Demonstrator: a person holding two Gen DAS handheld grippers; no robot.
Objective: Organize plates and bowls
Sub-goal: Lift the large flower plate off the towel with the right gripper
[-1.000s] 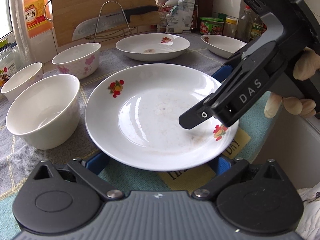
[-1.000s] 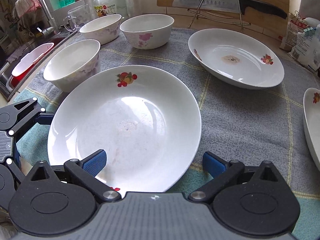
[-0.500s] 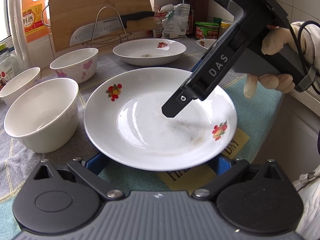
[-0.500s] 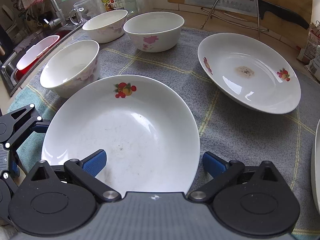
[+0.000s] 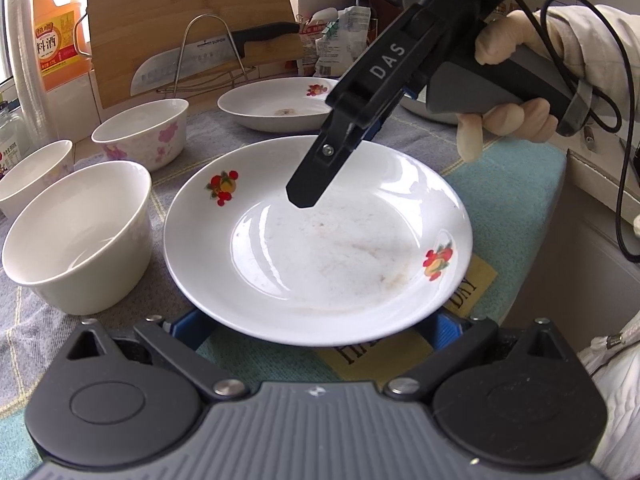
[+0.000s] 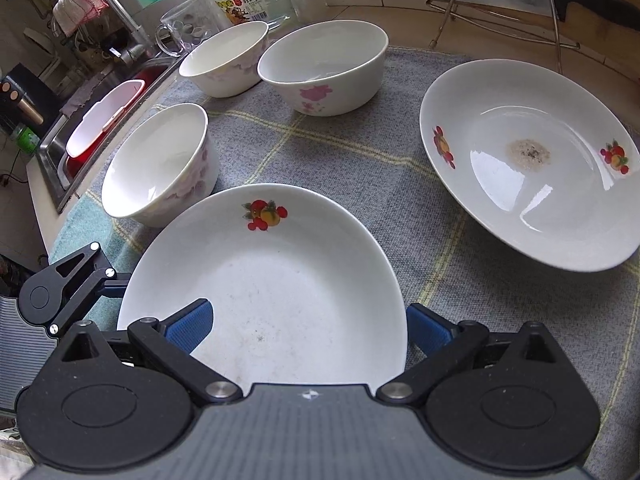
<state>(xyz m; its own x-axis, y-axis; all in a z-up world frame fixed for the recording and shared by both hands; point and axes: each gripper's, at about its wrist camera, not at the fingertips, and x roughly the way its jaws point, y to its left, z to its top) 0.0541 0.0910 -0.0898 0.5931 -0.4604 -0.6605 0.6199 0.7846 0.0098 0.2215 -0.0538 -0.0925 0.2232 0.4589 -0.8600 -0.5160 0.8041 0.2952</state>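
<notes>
A white plate (image 5: 320, 248) with fruit prints lies on the checked cloth (image 6: 360, 152) right in front of me. My left gripper (image 5: 318, 326) is open, its blue pads (image 5: 188, 326) on either side under the plate's near rim. My right gripper (image 6: 310, 326) is open too and hovers tilted down over the same plate (image 6: 280, 272), not touching it; in the left wrist view the right gripper (image 5: 320, 184) hangs above the plate's far half. A second fruit plate (image 6: 528, 160) lies further back. Three white bowls (image 6: 156, 164) (image 6: 324, 64) (image 6: 224, 56) stand to the left.
A knife on a wire rack (image 5: 208, 52) leans against a cutting board (image 5: 180, 8) at the back, beside an oil bottle (image 5: 56, 32). A sink (image 6: 80, 136) with a red and white basin lies left of the cloth. The counter edge (image 5: 592, 200) drops off at the right.
The right gripper has risen from the plate's right rim and swung over its far half, tilting more steeply. The left gripper stays at the near rim.
</notes>
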